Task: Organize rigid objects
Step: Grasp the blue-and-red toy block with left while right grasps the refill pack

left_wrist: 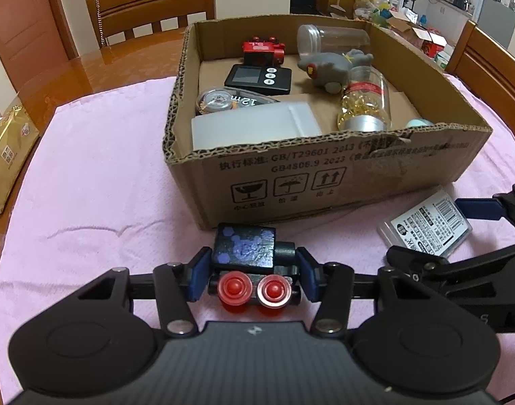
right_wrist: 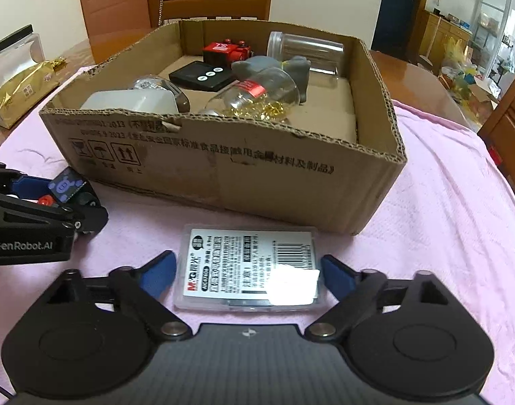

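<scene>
My left gripper (left_wrist: 252, 275) is shut on a black toy car (left_wrist: 249, 254) with red wheels and blue print, low over the pink cloth, just in front of the cardboard box (left_wrist: 325, 168). The car also shows in the right wrist view (right_wrist: 70, 190). My right gripper (right_wrist: 249, 271) is open, its blue pads on either side of a flat clear plastic case (right_wrist: 250, 266) with a printed label, which lies on the cloth before the box (right_wrist: 223, 175). The case shows in the left wrist view (left_wrist: 426, 226) too.
The box holds a red toy truck (left_wrist: 262, 50), a black timer (left_wrist: 257, 79), a grey toy plane (left_wrist: 335, 65), a capsule bottle (left_wrist: 365, 101), a white container (left_wrist: 254, 128) and a clear jar (left_wrist: 331, 38). A gold packet (left_wrist: 4, 152) lies left. Wooden chairs stand behind.
</scene>
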{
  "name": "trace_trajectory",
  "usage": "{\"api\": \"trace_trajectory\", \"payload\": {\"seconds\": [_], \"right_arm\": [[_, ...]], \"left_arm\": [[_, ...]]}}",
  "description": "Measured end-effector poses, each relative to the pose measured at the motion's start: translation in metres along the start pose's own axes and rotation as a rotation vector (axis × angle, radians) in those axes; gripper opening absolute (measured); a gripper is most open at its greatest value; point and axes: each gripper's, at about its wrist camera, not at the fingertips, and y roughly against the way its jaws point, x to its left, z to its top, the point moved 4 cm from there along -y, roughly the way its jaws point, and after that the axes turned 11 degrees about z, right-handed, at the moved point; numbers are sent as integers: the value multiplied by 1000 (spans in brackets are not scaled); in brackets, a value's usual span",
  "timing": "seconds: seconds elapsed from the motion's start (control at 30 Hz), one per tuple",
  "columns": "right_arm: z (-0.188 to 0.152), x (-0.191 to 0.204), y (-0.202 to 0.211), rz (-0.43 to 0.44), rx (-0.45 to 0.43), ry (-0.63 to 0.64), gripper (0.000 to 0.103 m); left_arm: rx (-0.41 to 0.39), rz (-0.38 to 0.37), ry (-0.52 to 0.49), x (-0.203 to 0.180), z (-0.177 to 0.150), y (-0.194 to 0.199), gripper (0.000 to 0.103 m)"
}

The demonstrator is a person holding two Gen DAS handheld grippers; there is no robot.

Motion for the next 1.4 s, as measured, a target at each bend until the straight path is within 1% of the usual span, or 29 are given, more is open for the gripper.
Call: {"api": "trace_trajectory", "payload": {"seconds": [0.27,0.57,0.77,0.93,1.1,1.27,1.4], "right_arm": [[0,2,2,-2,21,7,93],[0,4,11,48,57,42,93],[1,1,21,80,76,60,92],[2,-3,35,110,89,88,92],[11,-10,57,136,87,95,92],[24,-14,76,176,83,114,92],[35,-14,88,197,63,137,92]], "left_arm": [[19,-28,-38,-2,0,2,50],[41,-74,-99,-6,-6,9,50],[42,-98,-161,-7,-8,21,50],[41,-130,-205,-4,-4,40,50],[20,-168,-248,-5,4,63,50],[-3,-210,-262,-9,18,83,50],[-53,-207,-271,-12,38,92,50]]}}
